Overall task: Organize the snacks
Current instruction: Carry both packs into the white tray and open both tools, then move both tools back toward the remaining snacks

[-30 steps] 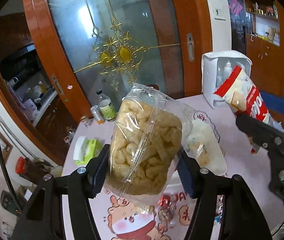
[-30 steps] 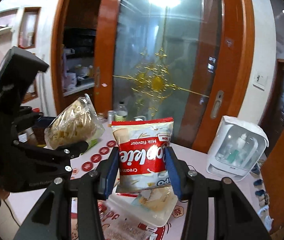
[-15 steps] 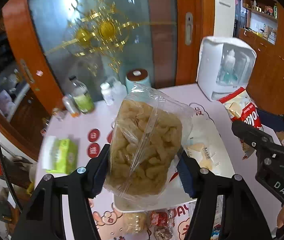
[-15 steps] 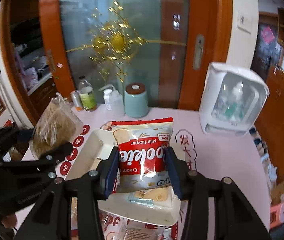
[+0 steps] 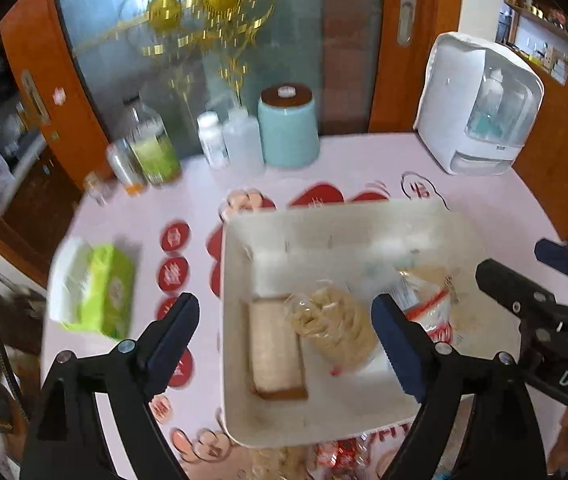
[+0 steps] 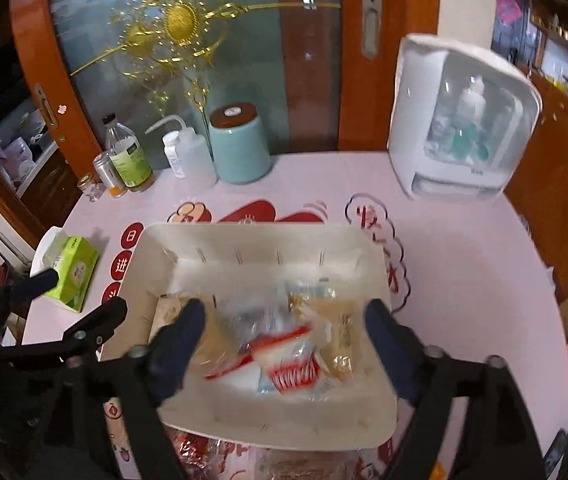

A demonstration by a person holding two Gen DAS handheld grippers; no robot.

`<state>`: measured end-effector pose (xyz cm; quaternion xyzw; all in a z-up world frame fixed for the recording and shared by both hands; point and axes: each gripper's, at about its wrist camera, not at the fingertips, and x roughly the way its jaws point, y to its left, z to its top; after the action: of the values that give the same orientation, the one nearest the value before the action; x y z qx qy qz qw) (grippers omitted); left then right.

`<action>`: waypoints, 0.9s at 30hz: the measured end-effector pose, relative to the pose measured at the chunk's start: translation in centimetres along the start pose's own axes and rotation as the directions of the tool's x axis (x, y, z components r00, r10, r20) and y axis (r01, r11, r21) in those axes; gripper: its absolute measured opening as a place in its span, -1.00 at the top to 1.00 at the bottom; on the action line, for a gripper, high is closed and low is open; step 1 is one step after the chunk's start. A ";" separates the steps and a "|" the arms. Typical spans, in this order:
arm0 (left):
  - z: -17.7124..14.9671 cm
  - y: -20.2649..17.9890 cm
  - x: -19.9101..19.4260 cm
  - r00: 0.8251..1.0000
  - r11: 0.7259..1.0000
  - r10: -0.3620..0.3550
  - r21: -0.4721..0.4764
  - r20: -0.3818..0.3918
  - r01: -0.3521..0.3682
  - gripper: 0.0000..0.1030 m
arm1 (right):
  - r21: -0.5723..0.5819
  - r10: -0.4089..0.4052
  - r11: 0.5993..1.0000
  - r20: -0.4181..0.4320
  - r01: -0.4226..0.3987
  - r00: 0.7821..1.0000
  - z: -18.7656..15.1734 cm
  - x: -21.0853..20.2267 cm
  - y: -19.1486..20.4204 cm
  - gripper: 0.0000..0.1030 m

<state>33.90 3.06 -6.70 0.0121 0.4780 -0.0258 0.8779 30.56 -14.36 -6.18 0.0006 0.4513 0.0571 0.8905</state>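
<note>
Both grippers angled down over white rectangular plastic bin (image 5: 240,360), jaws opening, nothing clamped.
Left gripper (image 5: 284,344) above clear puff-snack bag (image 5: 334,326) in bin; right gripper (image 6: 284,344) above red-white cookie packet (image 6: 284,356), right of it.

At the far edge of the pink table (image 6: 464,248) stands a teal canister (image 6: 240,148) with a brown lid — beside it a white squeeze bottle (image 6: 188,152), a green-labelled bottle (image 6: 128,156) and a small tin (image 6: 106,170). A white countertop appliance (image 6: 464,120) sits far right. A green tissue pack (image 6: 70,268) lies left — behind everything, a glass door (image 6: 172,40) with gold ornament.
</note>
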 end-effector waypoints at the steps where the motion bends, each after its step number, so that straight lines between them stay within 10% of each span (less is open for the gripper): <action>1: -0.2 0.3 0.2 1.000 1.000 -0.017 -0.009 -0.011 0.017 -0.74 | 0.008 0.005 1.000 -0.006 -0.005 1.000 -0.2 0.0 0.0 -0.66; 27: -4.4 1.9 -8.3 0.998 0.997 -0.023 -0.075 0.065 0.027 -0.98 | -0.031 0.010 0.999 0.020 -0.010 1.000 -4.9 -7.3 2.0 -0.66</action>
<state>25.81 5.45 -2.12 -0.0282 0.4502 -0.0189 0.8923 22.17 -13.38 -3.13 -0.0102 0.4412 0.0685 0.8947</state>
